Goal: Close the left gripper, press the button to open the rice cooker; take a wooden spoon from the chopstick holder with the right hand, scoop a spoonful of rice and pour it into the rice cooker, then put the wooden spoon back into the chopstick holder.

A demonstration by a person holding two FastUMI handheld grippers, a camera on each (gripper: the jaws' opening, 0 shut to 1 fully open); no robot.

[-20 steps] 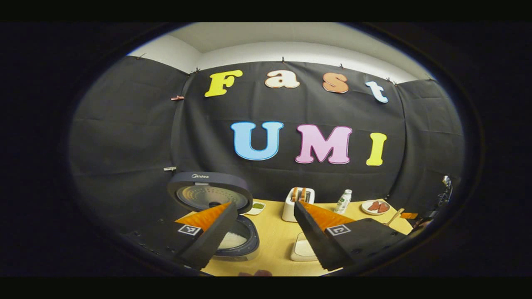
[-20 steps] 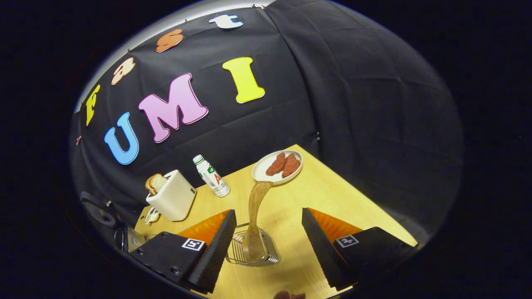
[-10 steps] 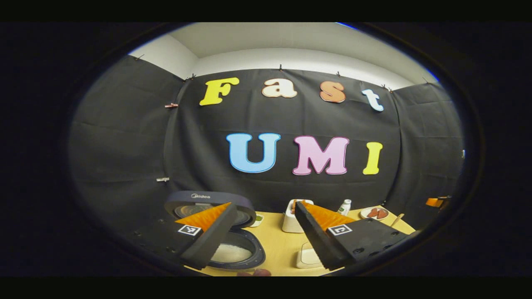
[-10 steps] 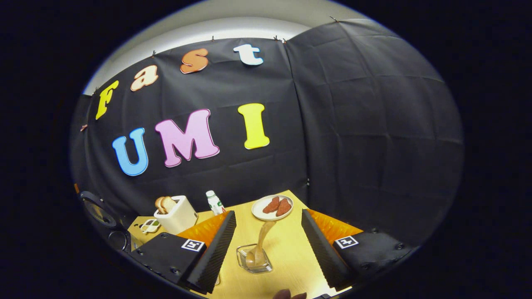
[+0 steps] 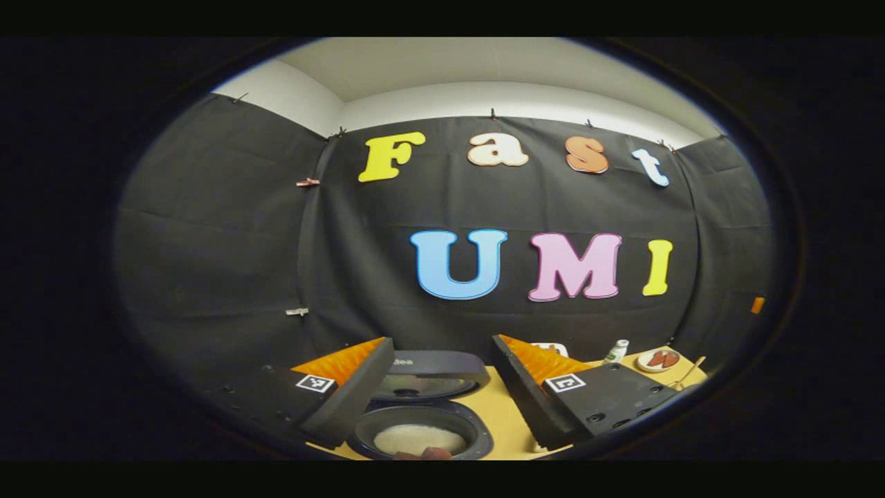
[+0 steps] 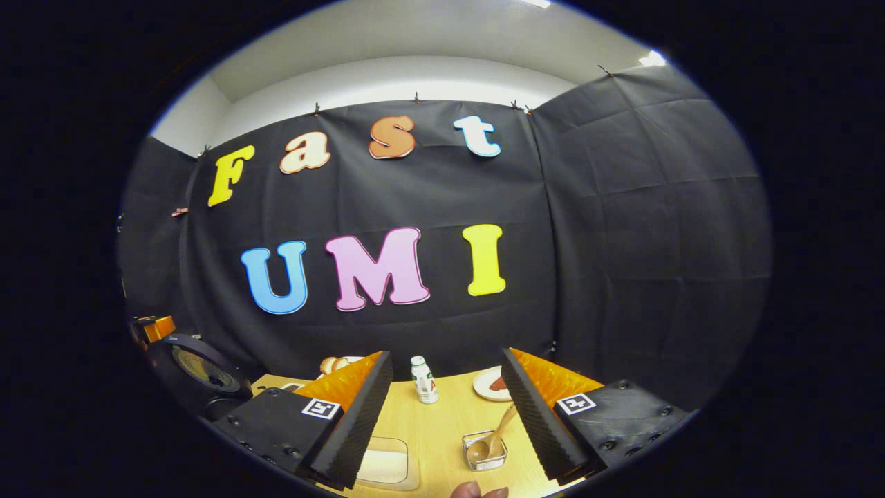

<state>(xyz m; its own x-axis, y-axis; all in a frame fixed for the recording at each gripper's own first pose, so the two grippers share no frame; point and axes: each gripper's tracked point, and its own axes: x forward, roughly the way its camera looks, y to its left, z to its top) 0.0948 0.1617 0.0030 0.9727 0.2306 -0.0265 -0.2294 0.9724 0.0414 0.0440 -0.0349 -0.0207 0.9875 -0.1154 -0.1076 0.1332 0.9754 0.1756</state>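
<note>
Spoon [image 6: 492, 436] of wood standing bowl-down in the chopstick holder [image 6: 484, 450] on the table [image 6: 442, 422], handle leaning up and to the right, both the right gripper [image 6: 448, 415] and left gripper [image 5: 442, 394] gaping wide above the open rice cooker [image 5: 420, 429], holding nothing.

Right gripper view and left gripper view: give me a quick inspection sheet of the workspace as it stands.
Surface: wooden table, bare in the middle.
Job's things: rice cooker open, lid up, white rice inside; wooden spoon leaning in the chopstick holder; shallow rice container beside it.
Clutter: small bottle, plate of food, toaster with bread.
Grippers: left gripper open above the cooker; right gripper open, holding nothing, spoon low between its fingers.
Cables: nothing seen.
Surroundings: black cloth booth wall, pale ceiling above.
</note>
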